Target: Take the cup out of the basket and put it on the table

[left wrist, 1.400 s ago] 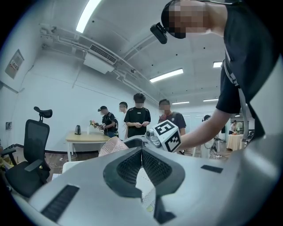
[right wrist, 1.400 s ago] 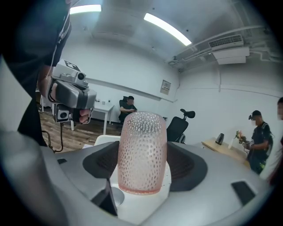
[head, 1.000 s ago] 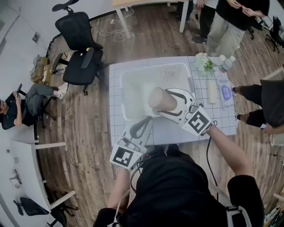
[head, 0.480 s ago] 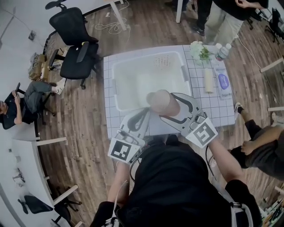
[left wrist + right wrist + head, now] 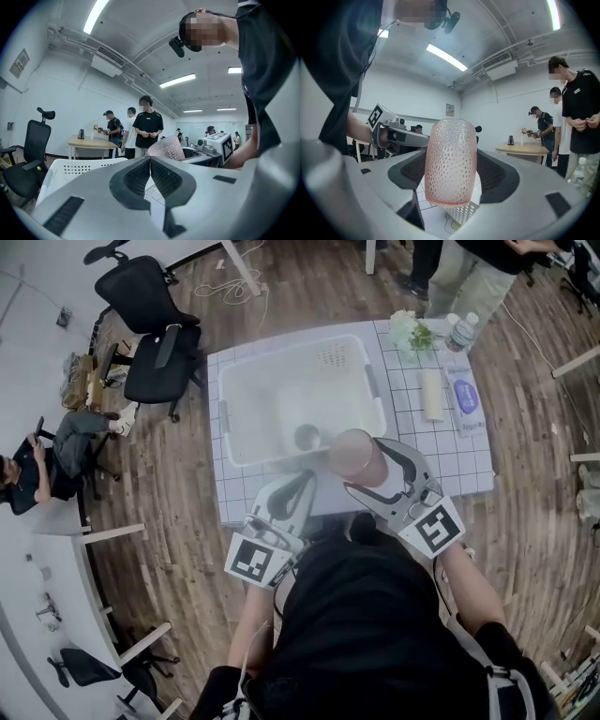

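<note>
carrying time now: the right gripper (image 5: 367, 474) is clamped on the pink dimpled cup (image 5: 450, 161), which sits square between the jaws and pokes out past them. it hangs by the near right corner of the white basket (image 5: 225, 418), seemingly clear of the rim, though height is hard to judge from above. best play: swing right over bare table (image 5: 441, 465), keep it level, lower gently, then release. left gripper (image 5: 150, 164) idles, jaws together, empty.
</note>
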### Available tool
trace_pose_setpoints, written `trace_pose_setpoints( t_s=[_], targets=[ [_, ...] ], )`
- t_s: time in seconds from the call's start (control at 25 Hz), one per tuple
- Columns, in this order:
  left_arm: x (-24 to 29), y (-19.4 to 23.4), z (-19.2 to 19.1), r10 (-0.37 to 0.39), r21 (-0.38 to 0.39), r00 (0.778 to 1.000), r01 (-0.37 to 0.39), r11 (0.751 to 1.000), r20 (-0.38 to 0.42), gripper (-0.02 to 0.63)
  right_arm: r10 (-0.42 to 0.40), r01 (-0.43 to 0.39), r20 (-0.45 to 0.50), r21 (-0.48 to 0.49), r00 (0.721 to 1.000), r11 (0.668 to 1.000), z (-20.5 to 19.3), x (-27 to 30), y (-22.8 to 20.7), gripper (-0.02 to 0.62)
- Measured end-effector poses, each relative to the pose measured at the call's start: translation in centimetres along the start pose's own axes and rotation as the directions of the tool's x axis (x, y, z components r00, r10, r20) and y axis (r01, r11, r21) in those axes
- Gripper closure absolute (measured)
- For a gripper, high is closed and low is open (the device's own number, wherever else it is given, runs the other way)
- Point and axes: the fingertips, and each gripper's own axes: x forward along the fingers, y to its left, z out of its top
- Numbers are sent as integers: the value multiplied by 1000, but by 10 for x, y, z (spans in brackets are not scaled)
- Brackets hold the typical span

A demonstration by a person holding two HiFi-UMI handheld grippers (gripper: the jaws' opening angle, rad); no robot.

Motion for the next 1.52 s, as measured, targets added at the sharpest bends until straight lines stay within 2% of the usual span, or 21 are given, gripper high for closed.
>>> trace_pose_setpoints(
  t_s=[0.28,0.4,0.6,0.8,1.12,1.52],
  targets=[
    [5,-21,-10,37,-10,999,-37,999,-38,595,18,-17,-9,47,1000,999,-9,-25,-3,252],
    [5,-27,-12,44,-13,998,-45,999,-38,595,38,-37,-22,36,999,999,-14,-33,-2,252],
    [0,-32,-12,20,-3,999,-21,1000,-38,595,28,-27,-5,30,1000,999,-10,-39,1,252],
    [-9,-32,-12,-2,-34,1000,1,999,-17,595,1,-1,-9,32,1000,999,-9,-41,9,252],
    [-35,-25,-27,-49,-38,998,48,998,-31,595,14,-14,-19,18,1000,1000,-3,-28,66,252],
    [-76,-34,-31,-168,-49,986,168,985,-7,595,-24,25,-85,2,996,1000,-15,-21,123,252]
  ],
)
